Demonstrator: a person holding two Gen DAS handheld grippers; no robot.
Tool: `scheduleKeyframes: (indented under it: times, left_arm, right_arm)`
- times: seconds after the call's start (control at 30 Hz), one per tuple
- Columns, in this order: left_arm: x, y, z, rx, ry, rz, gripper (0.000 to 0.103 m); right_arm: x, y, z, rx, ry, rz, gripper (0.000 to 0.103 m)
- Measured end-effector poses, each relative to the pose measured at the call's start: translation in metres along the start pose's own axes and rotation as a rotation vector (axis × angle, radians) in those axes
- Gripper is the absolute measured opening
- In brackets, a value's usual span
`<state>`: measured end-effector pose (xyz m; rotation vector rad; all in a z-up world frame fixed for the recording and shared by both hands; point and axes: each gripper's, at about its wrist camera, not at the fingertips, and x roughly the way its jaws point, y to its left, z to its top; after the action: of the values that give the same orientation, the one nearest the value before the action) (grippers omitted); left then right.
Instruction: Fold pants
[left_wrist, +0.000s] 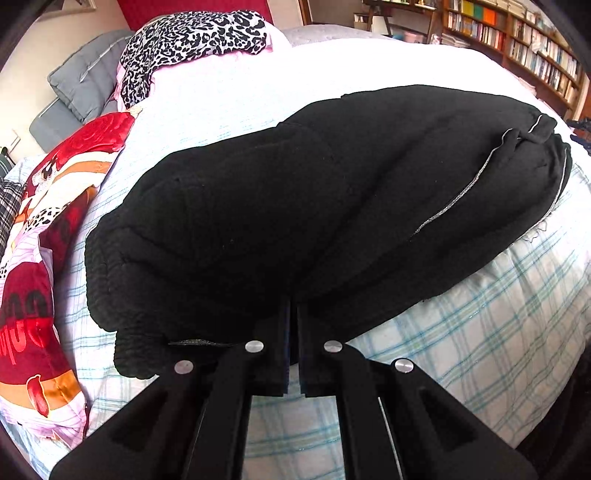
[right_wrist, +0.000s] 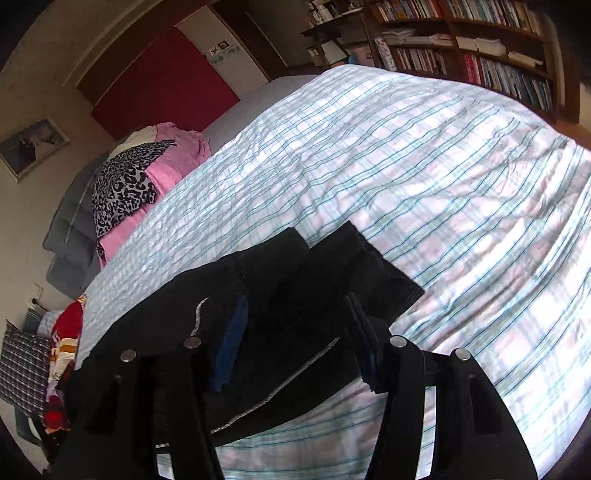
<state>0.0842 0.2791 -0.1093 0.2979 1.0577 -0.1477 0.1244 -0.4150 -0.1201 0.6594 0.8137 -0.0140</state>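
On the checked bed (right_wrist: 424, 155), the black pants (left_wrist: 295, 206) lie folded lengthwise, cross-folds left; left gripper (left_wrist: 291, 321) jaws pinch their near edge, right gripper (right_wrist: 299, 332) jaws stand apart.

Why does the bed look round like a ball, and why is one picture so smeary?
Left wrist view: the fisheye lens bulges the bed and the pants; it is sharp, but the sheet's far part is washed out white. Right wrist view: the same bulge, with the sheet's stripes streaked by blur.

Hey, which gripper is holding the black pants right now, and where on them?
The left gripper is shut on the black pants at their near edge; the right gripper is open, holding nothing.
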Motion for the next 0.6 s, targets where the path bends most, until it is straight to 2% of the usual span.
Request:
scheduleKeyframes:
  times: [0.13, 0.23, 0.37, 0.4, 0.43, 0.47, 0.5, 0.53, 0.6]
  left_arm:
    - [-0.004, 0.001, 0.001, -0.005, -0.018, -0.009, 0.002]
    - [-0.008, -0.002, -0.003, -0.01, -0.027, -0.017, 0.002]
    - [-0.012, -0.002, -0.005, -0.015, -0.039, -0.025, 0.002]
    - [-0.013, -0.001, -0.005, -0.015, -0.04, -0.025, 0.002]
    - [-0.014, -0.001, -0.005, -0.015, -0.042, -0.024, 0.002]
    - [-0.014, -0.001, -0.005, -0.015, -0.044, -0.023, 0.002]
    - [-0.014, -0.001, -0.004, -0.015, -0.044, -0.021, 0.002]
    - [-0.015, -0.001, -0.004, -0.017, -0.045, -0.02, 0.002]
    - [-0.016, -0.002, -0.004, -0.019, -0.045, -0.022, 0.002]
  right_arm:
    - [0.022, 0.011, -0.002, 0.149, 0.056, 0.126, 0.055]
    - [0.051, 0.003, -0.004, 0.31, 0.105, 0.161, 0.055]
    - [0.073, 0.003, 0.0, 0.398, 0.108, 0.168, 0.055]
    - [0.074, 0.006, 0.003, 0.395, 0.099, 0.144, 0.052]
    - [0.074, 0.01, 0.006, 0.39, 0.086, 0.118, 0.035]
    - [0.074, 0.015, 0.011, 0.368, 0.078, 0.101, 0.025]
    - [0.072, 0.024, 0.019, 0.327, 0.065, 0.072, 0.023]
    - [0.064, 0.032, 0.028, 0.278, 0.035, 0.037, 0.016]
    - [0.037, 0.048, 0.041, 0.161, -0.053, 0.022, 0.014]
